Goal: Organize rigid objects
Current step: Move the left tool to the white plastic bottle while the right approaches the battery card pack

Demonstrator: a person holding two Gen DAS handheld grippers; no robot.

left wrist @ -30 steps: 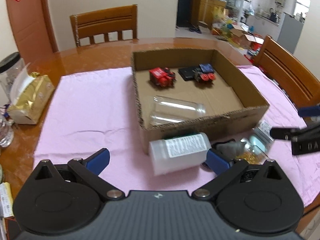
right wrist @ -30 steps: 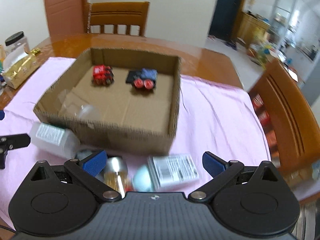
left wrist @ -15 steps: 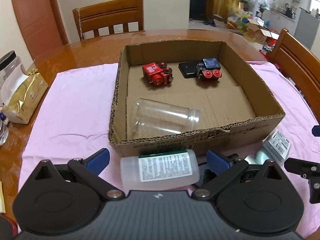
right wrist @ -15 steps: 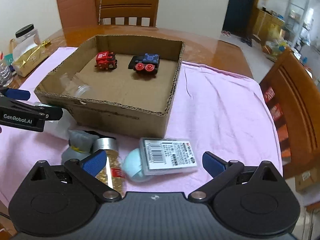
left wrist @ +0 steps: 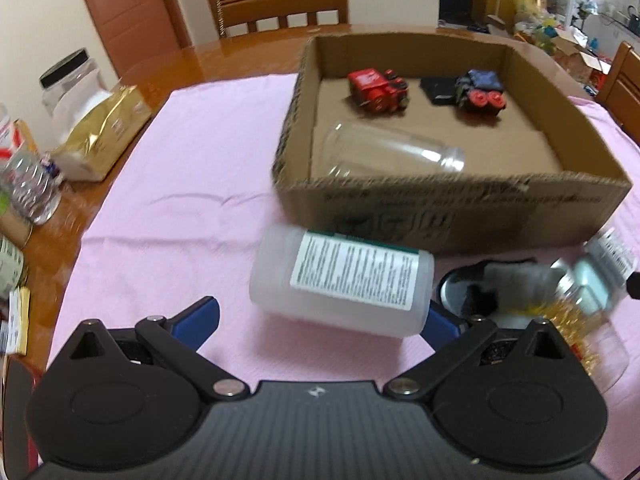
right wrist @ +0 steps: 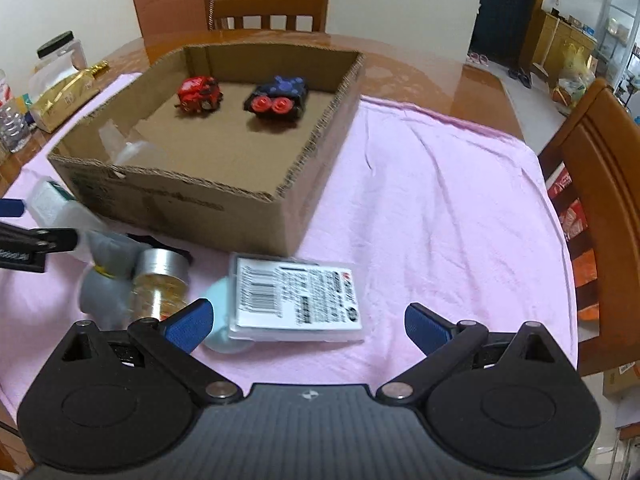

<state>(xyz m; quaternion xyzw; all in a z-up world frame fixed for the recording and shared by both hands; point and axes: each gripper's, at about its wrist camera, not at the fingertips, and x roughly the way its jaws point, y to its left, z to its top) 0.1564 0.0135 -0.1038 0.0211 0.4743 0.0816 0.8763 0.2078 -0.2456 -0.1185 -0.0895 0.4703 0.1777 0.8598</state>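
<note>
Lying on its side on the pink cloth (left wrist: 192, 184), the white plastic bottle (left wrist: 344, 280) sits just ahead of the left gripper (left wrist: 320, 320), between the gripper and the near wall of the cardboard box (left wrist: 460, 216). Its long axis runs roughly crosswise to the gripper's line of sight, tilted a little so that the right-hand end lies nearer the camera; that end reaches close to the gripper's right blue pad, while the left pad stands apart from the bottle's other end. Both jaws of the left gripper are spread wide and hold nothing. As the bottle lies, the jaws would close along its length, not across its narrower body, so the grasp probably calls for a turn of the wrist or an advance over the bottle's middle. In the right wrist view the right gripper (right wrist: 308, 324) is likewise wide open and empty, with the flat labelled pack (right wrist: 296, 300) lying directly between and just ahead of its pads, partly atop a pale blue round object (right wrist: 218, 316). A gold-filled jar with a silver cap (right wrist: 160, 280) and a grey object (right wrist: 106, 268) lie to the pack's left. Inside the box rest a clear jar (left wrist: 392, 152), a red toy car (left wrist: 376, 90) and a blue-and-black toy car (left wrist: 478, 90). For the bottle, the left gripper is clearly the nearer; for the pack, the right.
</note>
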